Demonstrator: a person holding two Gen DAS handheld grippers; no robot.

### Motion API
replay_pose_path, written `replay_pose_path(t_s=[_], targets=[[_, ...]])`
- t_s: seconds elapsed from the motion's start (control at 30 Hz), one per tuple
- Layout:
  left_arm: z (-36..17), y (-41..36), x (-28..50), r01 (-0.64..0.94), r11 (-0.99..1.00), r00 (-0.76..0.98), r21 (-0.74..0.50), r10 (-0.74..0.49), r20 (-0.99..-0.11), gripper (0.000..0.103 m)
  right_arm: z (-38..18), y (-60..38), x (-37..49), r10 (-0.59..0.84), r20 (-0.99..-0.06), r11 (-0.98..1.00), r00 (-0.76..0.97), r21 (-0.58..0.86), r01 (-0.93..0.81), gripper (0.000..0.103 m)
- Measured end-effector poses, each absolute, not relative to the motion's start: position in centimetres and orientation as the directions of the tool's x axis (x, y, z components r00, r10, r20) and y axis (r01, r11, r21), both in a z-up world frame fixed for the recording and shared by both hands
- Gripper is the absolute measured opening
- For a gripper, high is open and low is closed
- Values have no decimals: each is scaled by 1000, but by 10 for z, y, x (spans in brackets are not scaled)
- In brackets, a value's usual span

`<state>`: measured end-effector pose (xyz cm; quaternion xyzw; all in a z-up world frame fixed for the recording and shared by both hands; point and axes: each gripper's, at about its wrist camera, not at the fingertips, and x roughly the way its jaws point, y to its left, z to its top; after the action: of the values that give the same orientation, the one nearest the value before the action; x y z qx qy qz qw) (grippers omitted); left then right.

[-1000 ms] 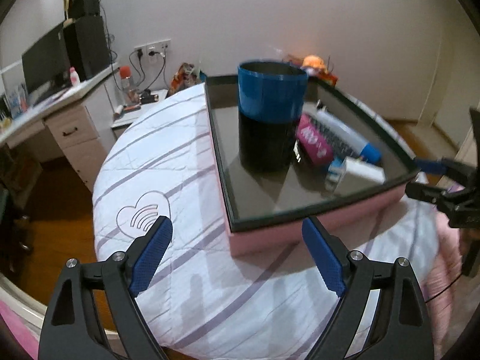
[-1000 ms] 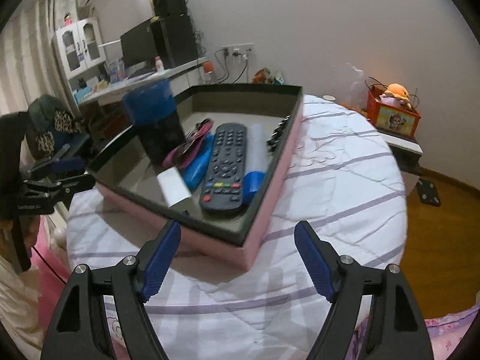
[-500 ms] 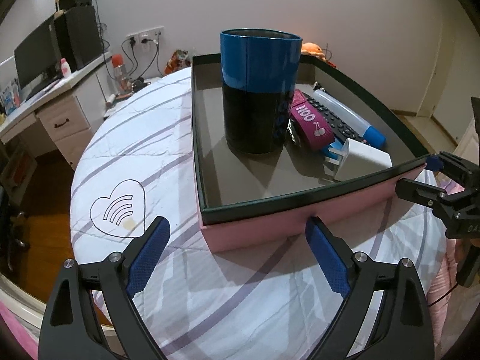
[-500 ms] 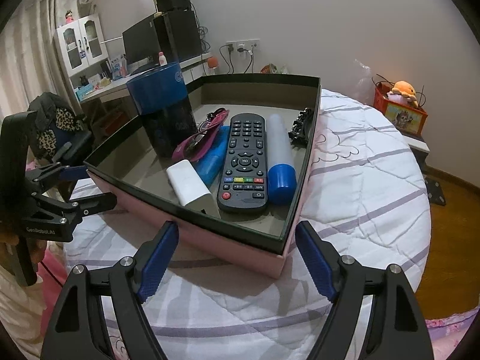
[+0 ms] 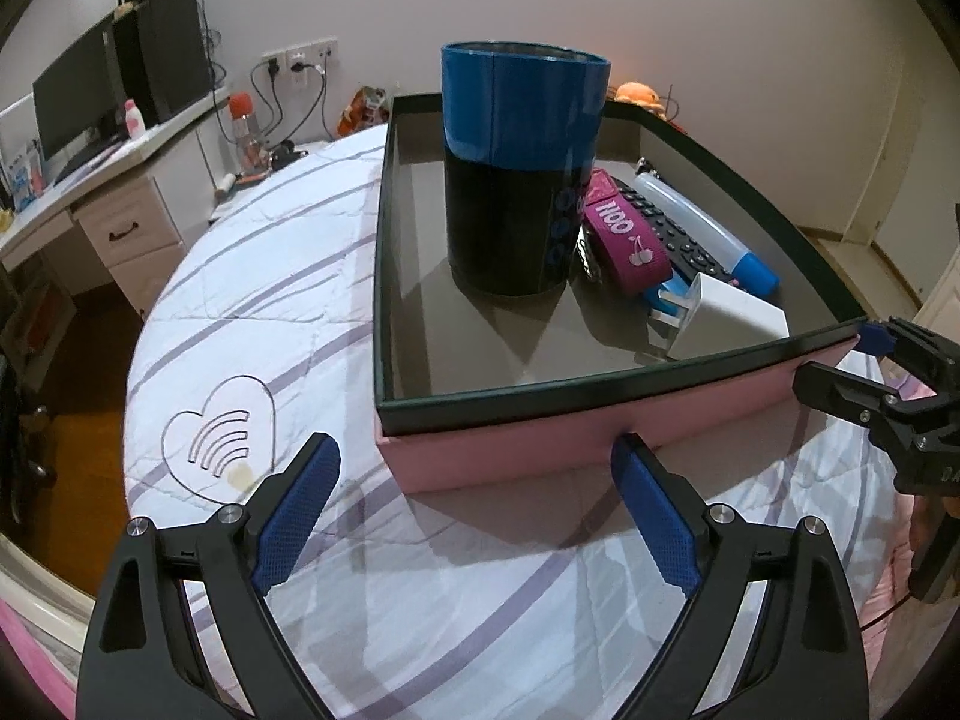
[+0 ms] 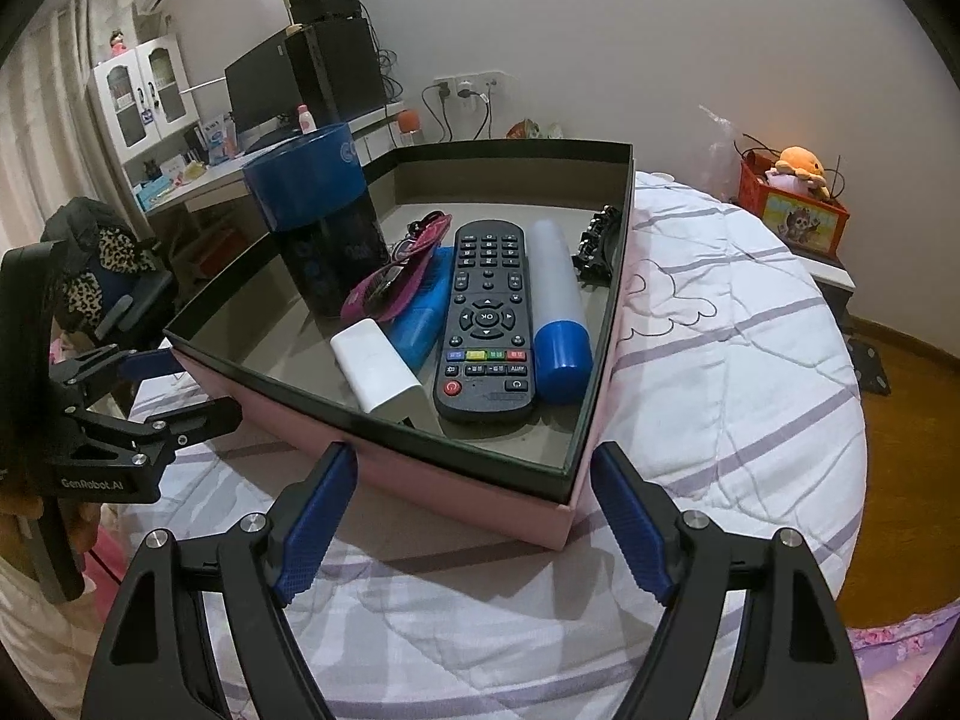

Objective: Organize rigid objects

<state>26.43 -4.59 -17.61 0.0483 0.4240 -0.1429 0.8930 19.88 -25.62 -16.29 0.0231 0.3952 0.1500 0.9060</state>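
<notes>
Six or so rigid items already lie inside the pink box (image 6: 456, 480) on the striped quilt (image 6: 738, 324): the tall blue-and-black canister (image 6: 318, 228) standing upright, then the remote (image 6: 487, 318), the white-and-blue tube (image 6: 558, 306) touching its side, the white charger (image 6: 375, 369), the magenta strap (image 5: 624, 237) and a small black clip (image 6: 594, 240) by the far wall, so by my judgement the sorting is nearly done. Both the left gripper (image 5: 474, 516) and the right gripper (image 6: 471, 525) hover just before the box's near walls, jaws spread wide and empty. Beyond the quilt sit a desk (image 5: 114, 204) with a monitor (image 5: 72, 96) and a plush toy (image 6: 801, 165).
</notes>
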Motion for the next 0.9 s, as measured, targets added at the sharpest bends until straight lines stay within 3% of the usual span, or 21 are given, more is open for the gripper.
replay_pose_path(t_s=[0.53, 0.67, 0.77, 0.83, 0.9], targets=[[-178, -45, 246, 216, 976, 602, 2, -131, -788, 94, -157, -248, 181, 210, -719, 977, 662, 138, -160, 83], [-167, -50, 233, 204, 979, 629, 24, -112, -769, 102, -152, -241, 172, 166, -717, 986, 677, 100, -137, 83], [-162, -53, 228, 211, 977, 636, 33, -112, -763, 102, -145, -236, 167, 145, -710, 989, 689, 80, -126, 87], [-158, -55, 227, 209, 977, 640, 44, -103, -762, 102, -141, -233, 163, 129, -704, 991, 699, 66, -117, 100], [-156, -58, 222, 203, 978, 648, 54, -93, -756, 102, -135, -230, 160, 106, -696, 994, 710, 48, -101, 103]])
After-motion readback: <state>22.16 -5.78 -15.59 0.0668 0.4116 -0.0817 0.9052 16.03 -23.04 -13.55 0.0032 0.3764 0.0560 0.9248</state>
